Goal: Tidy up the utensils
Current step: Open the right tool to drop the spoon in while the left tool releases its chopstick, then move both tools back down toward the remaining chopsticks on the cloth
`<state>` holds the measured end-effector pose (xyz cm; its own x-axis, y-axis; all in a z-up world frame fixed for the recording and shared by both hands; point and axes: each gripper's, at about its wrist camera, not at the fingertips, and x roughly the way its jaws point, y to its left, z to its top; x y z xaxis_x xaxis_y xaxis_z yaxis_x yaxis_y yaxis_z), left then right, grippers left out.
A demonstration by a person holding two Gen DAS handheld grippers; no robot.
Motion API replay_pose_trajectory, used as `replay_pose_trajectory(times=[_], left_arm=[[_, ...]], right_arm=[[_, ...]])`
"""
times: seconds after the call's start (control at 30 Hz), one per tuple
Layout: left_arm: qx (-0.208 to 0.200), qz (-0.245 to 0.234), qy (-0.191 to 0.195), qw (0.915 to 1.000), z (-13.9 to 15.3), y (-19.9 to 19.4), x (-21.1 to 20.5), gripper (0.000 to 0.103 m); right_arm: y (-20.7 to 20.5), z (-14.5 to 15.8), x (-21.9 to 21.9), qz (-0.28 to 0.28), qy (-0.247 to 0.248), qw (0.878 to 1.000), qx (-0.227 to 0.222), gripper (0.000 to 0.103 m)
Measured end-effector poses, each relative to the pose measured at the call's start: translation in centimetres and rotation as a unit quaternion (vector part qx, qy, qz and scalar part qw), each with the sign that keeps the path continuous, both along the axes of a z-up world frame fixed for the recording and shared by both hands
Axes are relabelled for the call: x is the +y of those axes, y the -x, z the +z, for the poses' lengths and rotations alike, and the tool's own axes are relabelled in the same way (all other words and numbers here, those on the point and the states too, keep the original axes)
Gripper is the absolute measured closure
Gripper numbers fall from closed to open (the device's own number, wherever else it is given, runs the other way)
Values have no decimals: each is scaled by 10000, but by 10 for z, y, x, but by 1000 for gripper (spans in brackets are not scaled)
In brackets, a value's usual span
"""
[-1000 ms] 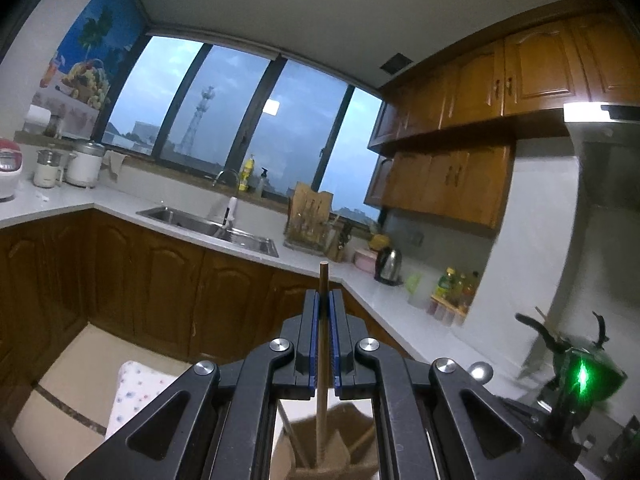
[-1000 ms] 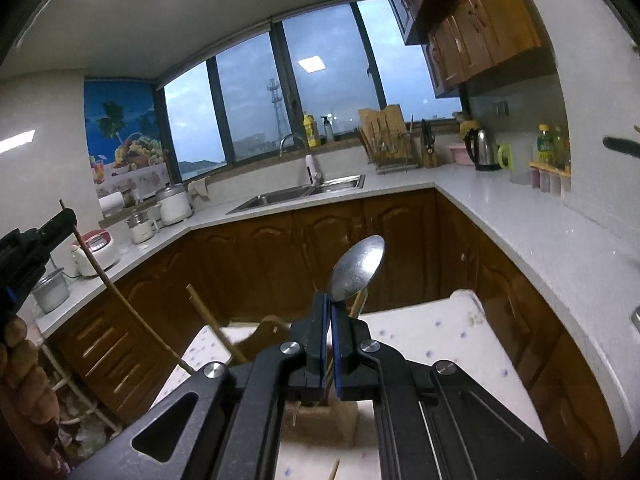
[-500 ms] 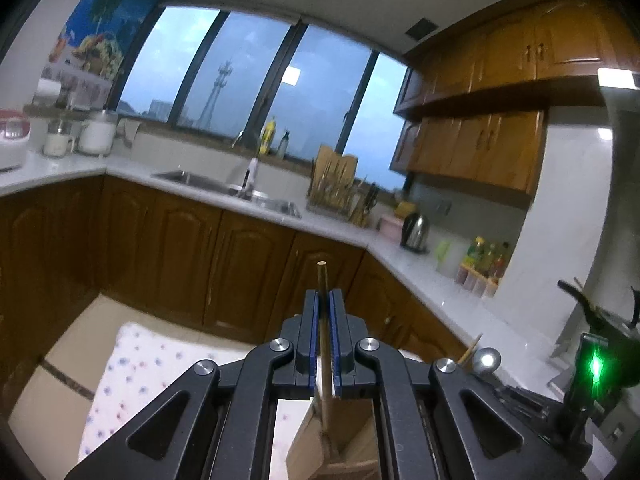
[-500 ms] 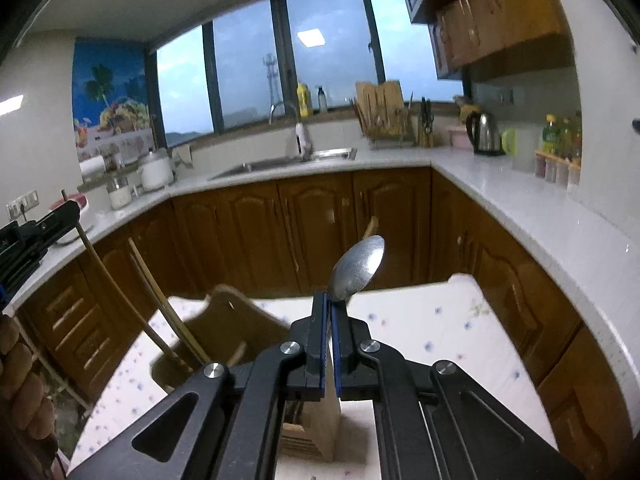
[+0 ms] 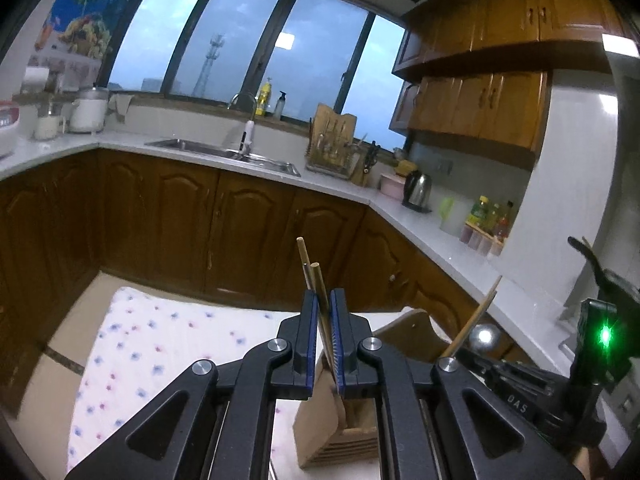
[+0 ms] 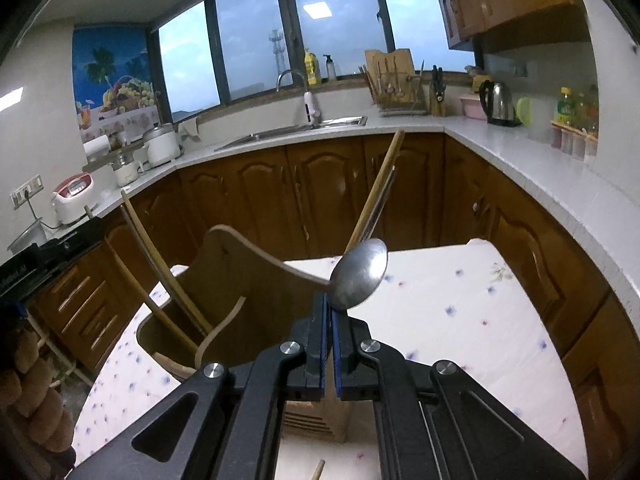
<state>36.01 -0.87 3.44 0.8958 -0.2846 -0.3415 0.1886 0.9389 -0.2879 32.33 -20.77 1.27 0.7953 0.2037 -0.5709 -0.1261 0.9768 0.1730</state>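
My left gripper (image 5: 325, 308) is shut on a wooden chopstick (image 5: 320, 292) that slants up between the pads. Its lower end goes down into the wooden utensil holder (image 5: 332, 432). A second chopstick tip (image 5: 301, 246) shows just behind, to the left. My right gripper (image 6: 329, 312) is shut on the handle of a metal spoon (image 6: 360, 274), whose bowl sticks up above the jaws. The handle below the pads is hidden. Right behind the right gripper stands the holder (image 6: 248, 280), with chopsticks (image 6: 168, 268) leaning left and other sticks (image 6: 380, 188) leaning right.
The holder stands on a table with a white flowered cloth (image 6: 460, 320). A loose chopstick (image 6: 319, 470) lies on the cloth at the near edge. A hand (image 6: 36, 400) shows at the left. Brown cabinets and a white counter (image 6: 540, 160) ring the table.
Both grippers have sunk toward the holder, which now looms larger and closer. The chopstick in the left jaws has gone from upright to slanted. The spoon stays gripped.
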Motion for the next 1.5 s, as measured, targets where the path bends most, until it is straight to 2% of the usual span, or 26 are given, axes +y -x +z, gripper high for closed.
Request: replay_pose_trajectory(times=[0.37,0.43,0.5,0.53,0.63,0.7,0.8,0.83,0.87,0.9,1.0,1.1,1.5], left_arm=[[146,-42,-70,9999,0,0,-2,97],[166,-39,-55,9998,2,1,-1,92],[122,-3,-25,9999,2,3,-1,80],[92,26,-36,9999,4,5,0,80],[65,15,-40,10000,1,11,-2,63],[25,78,-51,10000,1,17,-1,44],[-52,105,24,9999,1,29,2,31],[-53,122,20,9999,1,34,3,27],[-46,161,11,9999,2,40,4,19],[-57,174,21,9998,0,45,5,17],[-32,211,34,9998,-3,65,9,11],[89,238,7,9997,-7,83,16,9],[624,187,-258,9975,-3,154,30,8]], right_arm=[[-3,0,-4,22,-105,9999,64,101],[-3,-1,-4,31,-142,9999,80,100],[-2,-1,-2,19,-117,9999,55,96],[-1,0,-3,7,-99,9999,27,96],[0,1,-4,-23,-142,9999,6,95],[2,1,-5,-86,-165,9998,28,85],[8,2,-12,-206,-253,9995,28,64],[12,3,-14,-228,-308,9993,2,61],[16,4,-16,-247,-356,9991,-15,54],[19,5,-19,-269,-397,9988,-30,46],[35,9,-26,-305,-554,9979,-109,36],[52,12,-31,-313,-648,9973,-163,28],[118,17,-31,-283,-941,9951,-142,24]])
